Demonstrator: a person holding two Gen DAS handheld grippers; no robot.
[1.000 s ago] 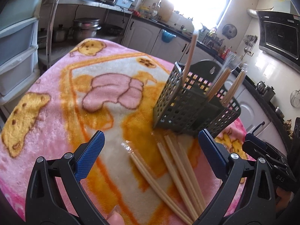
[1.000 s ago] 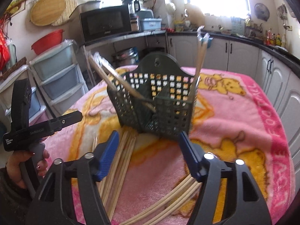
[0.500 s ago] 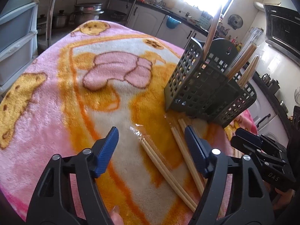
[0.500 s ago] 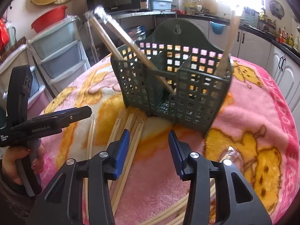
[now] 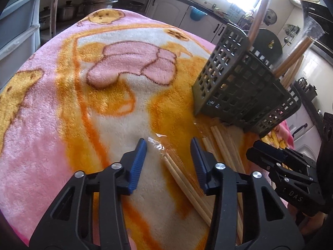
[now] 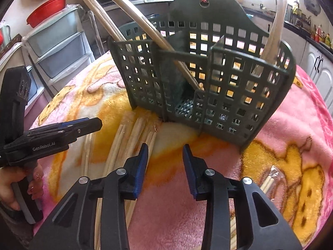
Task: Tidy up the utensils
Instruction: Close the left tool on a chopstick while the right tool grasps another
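- Left tool has just been narrowing its jaws; they straddle a wrapped chopstick pair on the blanket-covered tabletop without pressing it.
- Right tool, also just narrowing, holds nothing, with loose chopsticks beside its left pad.
- Only the right view shows inside the green basket: chopsticks lean in separate compartments.

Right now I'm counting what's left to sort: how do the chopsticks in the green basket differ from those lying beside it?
The chopsticks in the basket stand tilted, tips poking above the rim of the green basket; the loose chopsticks lie flat on the blanket. The former are spread across compartments; the latter sit bunched at the basket's foot. Both are pale wood, some in clear wrappers.
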